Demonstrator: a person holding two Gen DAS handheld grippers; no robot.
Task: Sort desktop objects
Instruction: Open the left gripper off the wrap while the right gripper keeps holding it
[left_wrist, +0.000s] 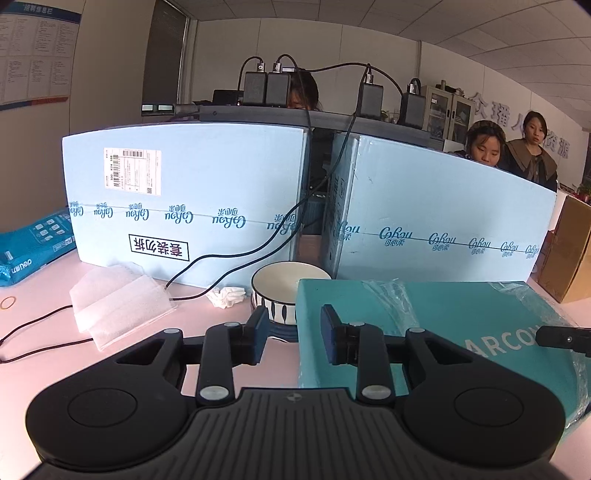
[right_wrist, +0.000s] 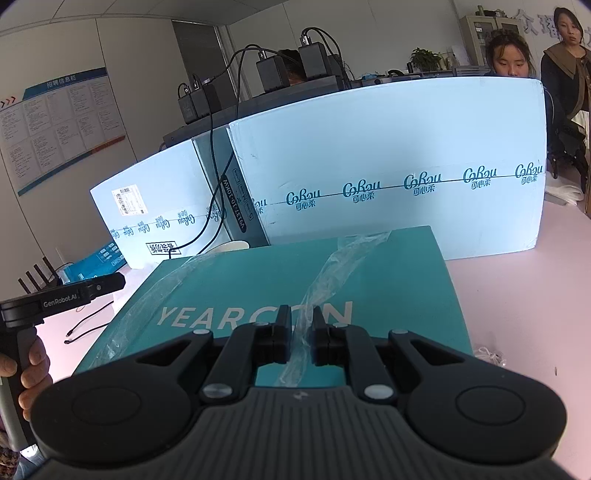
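A teal box (left_wrist: 443, 317) printed YEARCON (right_wrist: 258, 273) lies flat on the pink desk, with loose clear plastic film (right_wrist: 332, 266) over its lid. My right gripper (right_wrist: 300, 314) hovers over the box's near edge, shut on a strip of that film. My left gripper (left_wrist: 294, 315) is open at the box's left edge, with nothing between its pads. Just beyond it stands a white bowl (left_wrist: 284, 284) with dark stripes. A crumpled white tissue (left_wrist: 227, 296) lies to the bowl's left. Further left lie a clear foam pouch (left_wrist: 118, 306) and a rubber band (left_wrist: 8, 302).
Two tall light-blue cartons (left_wrist: 184, 203) (left_wrist: 443, 214) wall off the back of the desk, with cables hanging between them. A blue package (left_wrist: 33, 247) lies far left and a brown carton (left_wrist: 569, 251) stands far right. A thin black cable (left_wrist: 37, 332) crosses the desk. People sit behind the cartons.
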